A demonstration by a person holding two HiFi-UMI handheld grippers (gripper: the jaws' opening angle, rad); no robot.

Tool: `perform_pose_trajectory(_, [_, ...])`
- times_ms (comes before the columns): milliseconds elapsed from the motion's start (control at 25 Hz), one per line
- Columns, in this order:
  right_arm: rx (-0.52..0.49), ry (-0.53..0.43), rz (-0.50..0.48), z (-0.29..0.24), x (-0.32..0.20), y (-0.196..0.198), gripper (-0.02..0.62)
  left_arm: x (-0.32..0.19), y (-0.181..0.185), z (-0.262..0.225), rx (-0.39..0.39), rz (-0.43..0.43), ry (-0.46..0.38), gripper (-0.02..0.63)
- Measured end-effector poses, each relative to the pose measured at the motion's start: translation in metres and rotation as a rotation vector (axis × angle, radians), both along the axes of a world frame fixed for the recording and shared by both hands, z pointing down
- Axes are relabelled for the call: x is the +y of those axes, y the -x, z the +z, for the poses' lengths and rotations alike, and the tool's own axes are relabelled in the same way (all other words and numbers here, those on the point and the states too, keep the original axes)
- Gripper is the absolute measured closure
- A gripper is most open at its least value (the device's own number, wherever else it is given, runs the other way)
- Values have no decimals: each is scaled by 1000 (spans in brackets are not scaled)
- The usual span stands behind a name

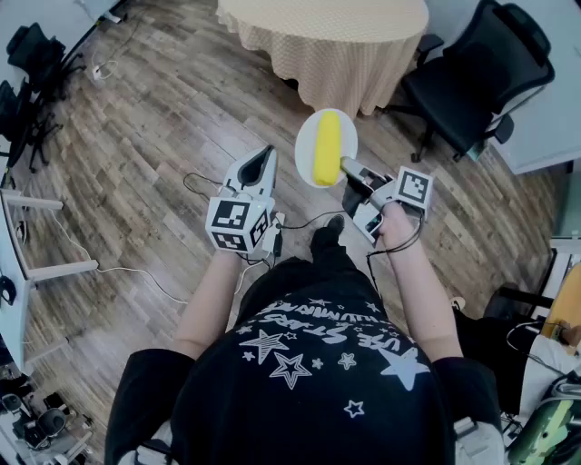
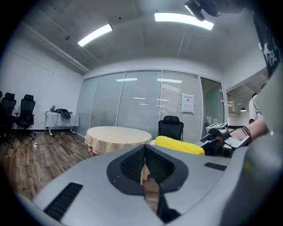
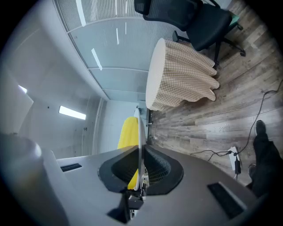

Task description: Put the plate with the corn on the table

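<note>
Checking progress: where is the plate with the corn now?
Head view: the plate is clamped by its edge in the right gripper, above the wood floor, short of the round table.

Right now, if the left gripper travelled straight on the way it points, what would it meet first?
Probably the round table draped in beige checked cloth; the white plate with the yellow corn lies right of that line.

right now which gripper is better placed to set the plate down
Right: the right gripper is shut on the plate holding the corn, with the table ahead. The left gripper is shut and empty.
</note>
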State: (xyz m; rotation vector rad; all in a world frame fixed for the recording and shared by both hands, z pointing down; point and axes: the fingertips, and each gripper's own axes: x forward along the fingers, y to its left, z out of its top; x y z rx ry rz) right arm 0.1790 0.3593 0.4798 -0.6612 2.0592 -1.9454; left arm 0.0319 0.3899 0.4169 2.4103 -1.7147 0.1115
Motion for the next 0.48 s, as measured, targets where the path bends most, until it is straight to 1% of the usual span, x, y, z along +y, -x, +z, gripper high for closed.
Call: perform_pose_trajectory(480, [40,17,-28,3,18,9,552,16,-1,7,-6,17,12,597])
